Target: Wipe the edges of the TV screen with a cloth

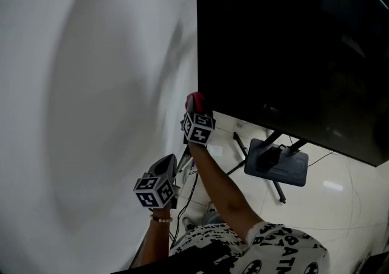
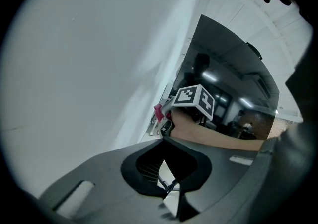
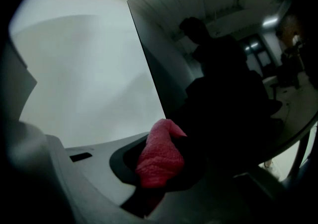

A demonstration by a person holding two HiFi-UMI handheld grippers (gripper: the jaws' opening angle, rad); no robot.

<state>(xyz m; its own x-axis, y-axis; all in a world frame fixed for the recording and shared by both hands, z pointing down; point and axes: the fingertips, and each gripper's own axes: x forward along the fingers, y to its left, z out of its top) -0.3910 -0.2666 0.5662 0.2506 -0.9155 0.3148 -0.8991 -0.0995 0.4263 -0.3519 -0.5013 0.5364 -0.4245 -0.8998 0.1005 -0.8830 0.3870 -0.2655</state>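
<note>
Where the left edge of the TV screen point(image 1: 292, 48) meets its bottom edge, the right gripper point(image 1: 193, 106) sits just beside that corner, its jaws pinched on a red cloth point(image 1: 194, 98). The cloth is bunched into a lump between the jaws. In the right gripper view it fills the hollow of the claw and pokes out past the tips, its top end lying right at the dark line of the screen's left edge. Whether the fabric actually presses on the frame cannot be made out.

The left gripper point(image 1: 165, 166) hangs lower and nearer the person, beside the white wall point(image 1: 91, 84) and apart from the screen. Its jaws are drawn together with nothing between them. Its own view looks up at the right gripper, where the red cloth shows at the claw's tip next to the screen's edge.

Below the screen a dark stand point(image 1: 276, 162) rests on a pale glossy floor point(image 1: 340, 194)
</note>
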